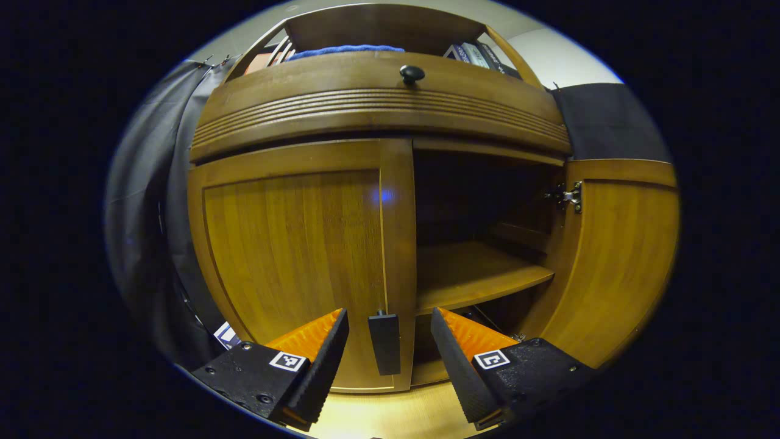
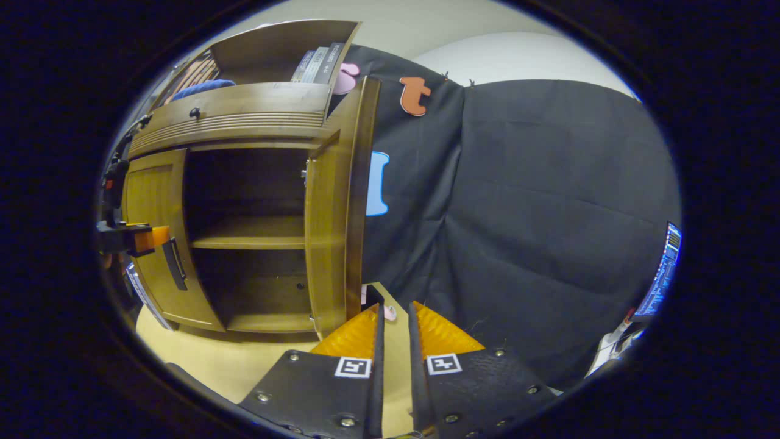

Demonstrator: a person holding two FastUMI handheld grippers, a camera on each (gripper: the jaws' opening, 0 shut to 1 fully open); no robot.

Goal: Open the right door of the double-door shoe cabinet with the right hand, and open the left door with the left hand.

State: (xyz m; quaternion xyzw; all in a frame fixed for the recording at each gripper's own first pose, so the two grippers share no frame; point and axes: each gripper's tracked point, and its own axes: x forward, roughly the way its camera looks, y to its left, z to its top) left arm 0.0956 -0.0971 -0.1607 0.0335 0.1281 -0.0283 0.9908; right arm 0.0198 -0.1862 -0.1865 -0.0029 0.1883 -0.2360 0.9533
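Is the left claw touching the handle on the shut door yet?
Apart. In the left gripper view the left claw is open, and the handle sits between its fingers with a gap on each side.

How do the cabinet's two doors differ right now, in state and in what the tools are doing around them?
The right door is swung fully open, showing its inner face and hinge; the left door is shut, front face out. The left tool is open with its fingers either side of the left door's handle; the right tool, nearly closed on nothing, is clear of the right door. Both are brown wood panels.
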